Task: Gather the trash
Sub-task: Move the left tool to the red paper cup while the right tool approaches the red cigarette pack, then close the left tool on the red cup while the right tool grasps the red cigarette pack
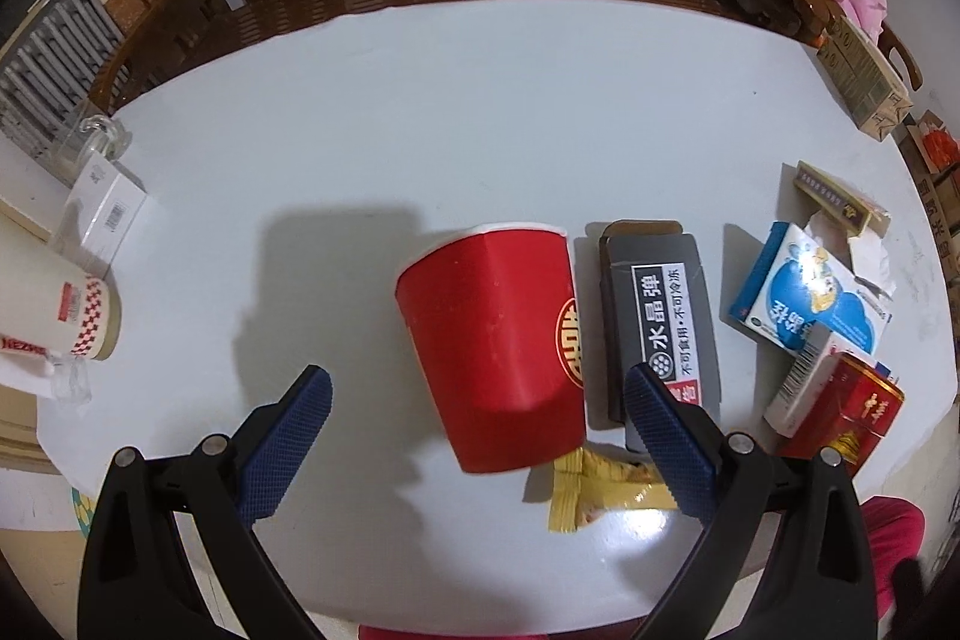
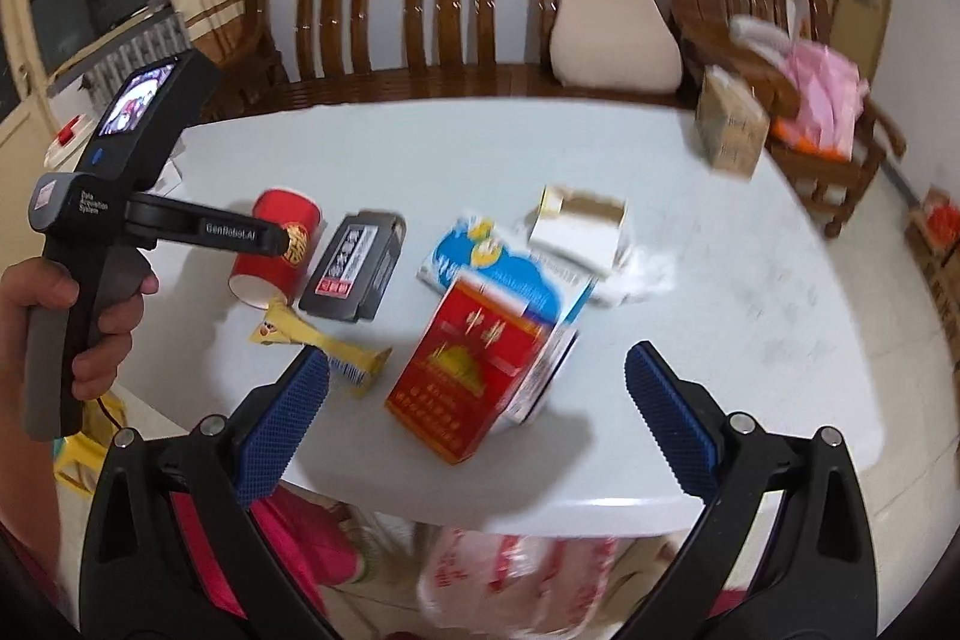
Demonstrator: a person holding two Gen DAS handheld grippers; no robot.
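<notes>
Showing plastic bag (image 2: 516,574), blurred, right wrist only | left claw (image 1: 480,400) open

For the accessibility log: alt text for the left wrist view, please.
The open left gripper hovers over a red paper cup lying on its side on a pale table, jaws spread either side. A grey box and yellow wrapper lie beside it.

Yellow wrapper (image 1: 606,490) partly hidden behind red cup (image 1: 498,346). Plastic bag (image 2: 516,580) under bench (image 2: 720,244) blurred, cut by bottom edge. Box print (image 2: 354,259) unreadable.
</notes>
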